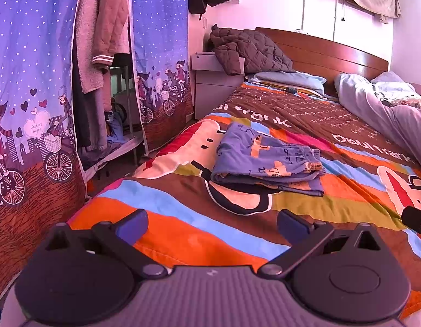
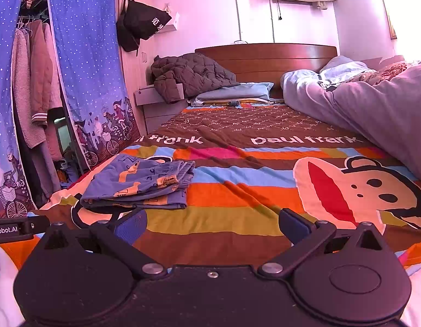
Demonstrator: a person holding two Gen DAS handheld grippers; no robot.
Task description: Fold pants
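- Soft blue cotton, printed with orange shapes and small dark line drawings, makes up the pants; you see them folded into a flat, roughly rectangular stack of several layers.
- Their gathered elastic waistband lies on top at the stack's right end, puckered into fine ridges, with a lower layer sticking out beneath it.
- The pants lie on the bedspread near the bed's left edge, ahead of both grippers and touching neither.
- That bedspread is a thin, slightly rumpled cloth in brown, orange, blue, olive and pink stripes, with a big cartoon monkey face and white lettering.
- Your left gripper hangs low over the near end of the bed with its blue-padded fingers spread wide and nothing between them.
- Your right gripper is likewise spread wide and empty, its matte black linkage arms angled outward; the pants sit ahead and to its left.
- A dark quilted jacket is heaped on the pale nightstand beside the curved wooden headboard.
- A puffy pale duvet is bunched along the right side of the bed.
- A blue starry curtain with bicycle cartoons hangs on the left, beside coats on a rail.
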